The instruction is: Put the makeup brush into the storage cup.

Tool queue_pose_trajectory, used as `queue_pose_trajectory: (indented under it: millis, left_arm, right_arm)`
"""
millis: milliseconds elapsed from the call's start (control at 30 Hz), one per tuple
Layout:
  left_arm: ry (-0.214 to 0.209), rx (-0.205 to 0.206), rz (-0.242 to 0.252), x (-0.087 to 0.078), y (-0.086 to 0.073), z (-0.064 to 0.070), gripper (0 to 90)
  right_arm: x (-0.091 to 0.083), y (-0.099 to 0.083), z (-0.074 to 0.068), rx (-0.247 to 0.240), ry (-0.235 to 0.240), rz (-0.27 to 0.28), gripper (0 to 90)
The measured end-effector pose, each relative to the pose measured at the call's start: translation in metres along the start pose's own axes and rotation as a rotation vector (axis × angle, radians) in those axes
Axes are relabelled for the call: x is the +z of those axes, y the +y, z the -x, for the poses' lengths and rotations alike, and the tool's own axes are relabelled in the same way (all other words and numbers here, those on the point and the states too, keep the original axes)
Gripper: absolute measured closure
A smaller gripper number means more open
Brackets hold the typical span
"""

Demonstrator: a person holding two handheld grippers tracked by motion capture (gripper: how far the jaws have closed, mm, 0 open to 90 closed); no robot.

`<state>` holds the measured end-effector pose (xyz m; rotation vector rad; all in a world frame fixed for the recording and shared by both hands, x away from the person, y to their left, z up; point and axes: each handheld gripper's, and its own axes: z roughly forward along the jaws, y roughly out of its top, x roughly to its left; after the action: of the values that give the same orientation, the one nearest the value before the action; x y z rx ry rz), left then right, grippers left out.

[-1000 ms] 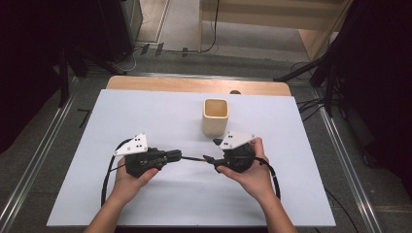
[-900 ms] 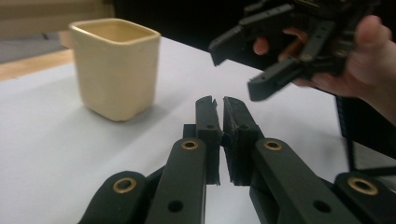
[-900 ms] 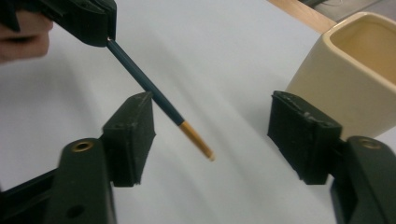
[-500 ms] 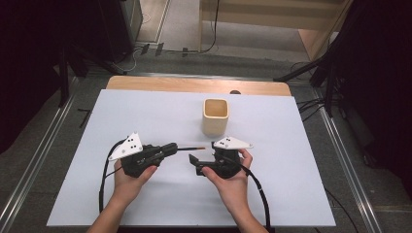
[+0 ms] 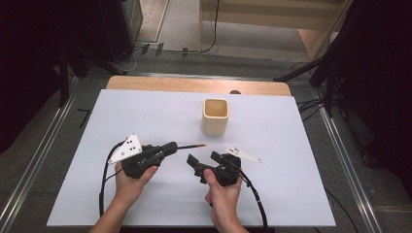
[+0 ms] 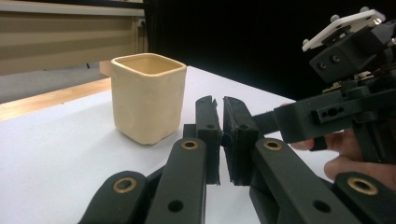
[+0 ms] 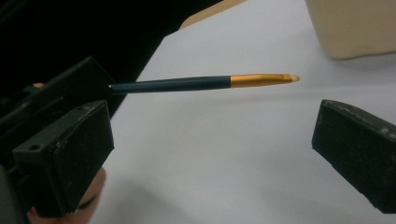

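Two hand-held tools meet near the middle of a white counter (image 5: 301, 145), seen from above. The left tool (image 5: 171, 147) is clamped shut on the dark handle of a thin brush (image 5: 190, 145), which sticks out level over the counter toward the right, its tip just short of a cream cup (image 5: 215, 117). The right tool (image 5: 200, 165) sits just below and to the right of the brush, with its jaws spread apart and nothing between them.

The right gripper view gives detail the high view cannot: the brush (image 7: 201, 83) has a dark blue-black handle, a gold metal band and a small pale tip. It crosses the space in front of the open jaws, not between them. The cup's lower wall (image 7: 355, 28) shows at the top right corner.

The left gripper view shows its jaws pressed nearly together on the brush handle, a dark sliver (image 6: 225, 139) barely visible in the narrow gap. The right tool (image 6: 345, 107) and the fingers (image 6: 355, 163) holding it sit close on the right.

The cup (image 6: 147, 100) stands upright, squarish with rounded corners. From above its inside looks empty.
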<state>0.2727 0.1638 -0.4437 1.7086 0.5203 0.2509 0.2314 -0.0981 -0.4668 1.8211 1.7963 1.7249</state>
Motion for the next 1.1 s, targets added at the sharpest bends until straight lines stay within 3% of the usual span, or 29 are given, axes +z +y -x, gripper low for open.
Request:
queue_pose_trajectory:
  millis: [100,133,167,200,233,267,333,433,667,1100]
  left_arm:
    - [0.001,0.004,0.004,0.002,-0.001,0.002,86.6]
    - [-0.001,0.002,0.006,0.002,-0.001,0.003,86.6]
    - [-0.002,0.001,0.007,0.003,-0.002,0.003,86.6]
    - [-0.003,0.000,0.010,0.003,-0.002,0.004,86.6]
    - [-0.003,0.001,0.007,0.004,-0.003,0.005,86.6]
    - [-0.004,0.003,0.005,0.005,-0.003,0.006,86.6]
    - [-0.005,0.004,0.009,0.006,-0.004,0.007,86.6]
    - [-0.005,0.008,0.008,0.008,-0.005,0.009,86.6]
    - [-0.011,0.014,0.009,0.012,-0.007,0.014,86.6]
    - [-0.028,0.032,0.002,0.016,-0.010,0.019,86.5]
  right_arm:
    - [0.000,-0.002,0.002,0.066,0.039,0.009,0.0]
    - [-0.001,-0.004,0.003,0.118,0.042,0.025,4.8]
    - [-0.001,-0.004,0.003,0.118,0.042,0.025,4.8]
    - [-0.003,-0.004,0.005,0.174,0.033,0.036,9.9]
    - [-0.003,-0.004,0.005,0.174,0.033,0.036,9.9]
    - [-0.003,-0.004,0.007,0.221,0.047,0.043,14.0]
    - [-0.003,-0.004,0.008,0.241,0.048,0.040,15.4]
    - [-0.003,-0.003,0.011,0.326,0.048,0.036,22.7]
    - [-0.001,-0.003,0.016,0.411,0.064,0.016,27.6]
    - [0.004,-0.003,0.025,0.455,0.099,0.014,33.7]
